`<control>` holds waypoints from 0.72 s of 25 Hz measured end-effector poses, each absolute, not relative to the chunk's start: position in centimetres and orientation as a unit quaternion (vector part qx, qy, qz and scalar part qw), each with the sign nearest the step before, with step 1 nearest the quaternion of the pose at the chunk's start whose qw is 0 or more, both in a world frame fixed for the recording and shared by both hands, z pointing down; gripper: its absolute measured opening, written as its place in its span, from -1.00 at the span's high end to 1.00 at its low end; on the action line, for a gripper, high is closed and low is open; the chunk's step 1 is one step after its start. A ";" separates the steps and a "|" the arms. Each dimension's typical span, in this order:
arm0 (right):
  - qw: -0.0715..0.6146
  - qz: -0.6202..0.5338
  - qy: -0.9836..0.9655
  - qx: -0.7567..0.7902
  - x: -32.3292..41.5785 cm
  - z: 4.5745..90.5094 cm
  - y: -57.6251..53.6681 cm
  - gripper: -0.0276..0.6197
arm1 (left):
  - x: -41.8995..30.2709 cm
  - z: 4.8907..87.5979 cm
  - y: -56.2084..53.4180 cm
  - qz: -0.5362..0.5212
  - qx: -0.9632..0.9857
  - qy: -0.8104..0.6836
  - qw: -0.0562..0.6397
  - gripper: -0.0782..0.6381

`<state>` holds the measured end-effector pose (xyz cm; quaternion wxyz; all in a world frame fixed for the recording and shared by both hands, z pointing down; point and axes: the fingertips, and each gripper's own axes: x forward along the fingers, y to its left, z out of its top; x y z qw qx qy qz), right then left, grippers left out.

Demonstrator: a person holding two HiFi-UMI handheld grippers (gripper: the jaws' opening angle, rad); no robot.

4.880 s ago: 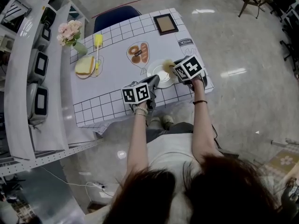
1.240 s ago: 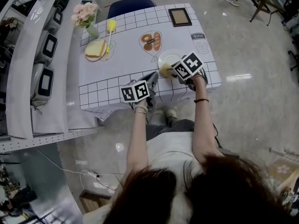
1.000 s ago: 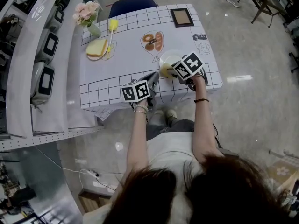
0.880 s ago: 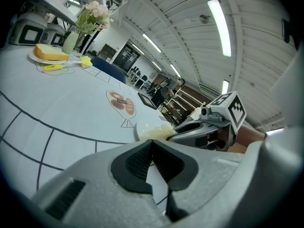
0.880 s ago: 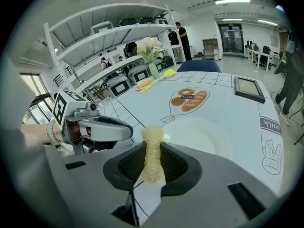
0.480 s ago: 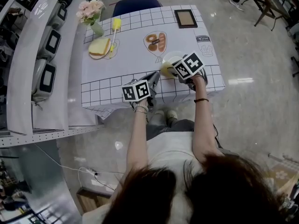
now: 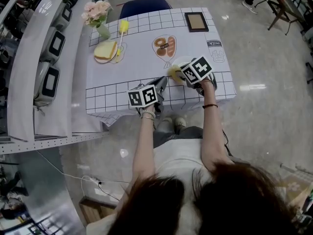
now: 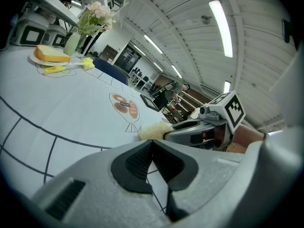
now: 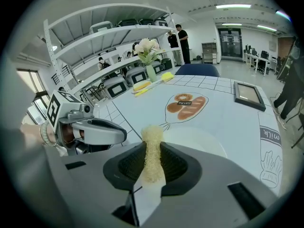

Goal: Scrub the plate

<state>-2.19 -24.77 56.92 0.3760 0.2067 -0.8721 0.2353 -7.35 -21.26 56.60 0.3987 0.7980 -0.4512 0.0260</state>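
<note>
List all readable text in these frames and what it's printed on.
"milk": a printed word on the white grid-lined tablecloth, near its right edge.
The label inside the brown bread drawing on that cloth is too blurred to read.
The black-and-white marker cube and its twin carry patterns only, no letters.

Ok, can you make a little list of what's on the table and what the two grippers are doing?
table: white cloth with grid lines and drawings
plate: white, empty, at the near right
right gripper: shut on a yellow sponge
sponge tip: at the plate's near edge; touching or not, cannot tell
left gripper: shut, holding nothing, left of the plate
far side: bread, flowers, picture frame
</note>
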 end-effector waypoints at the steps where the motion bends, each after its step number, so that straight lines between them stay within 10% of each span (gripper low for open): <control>1: 0.375 0.235 -0.872 0.207 -2.2 56.9 -24.9 0.67 | -7.4 56.7 -21.3 0.027 0.798 -0.452 0.399 0.75; 18: 0.359 0.239 -0.873 0.225 -2.7 56.9 -27.1 0.67 | -8.2 56.5 -22.9 0.023 0.799 -0.450 0.399 0.75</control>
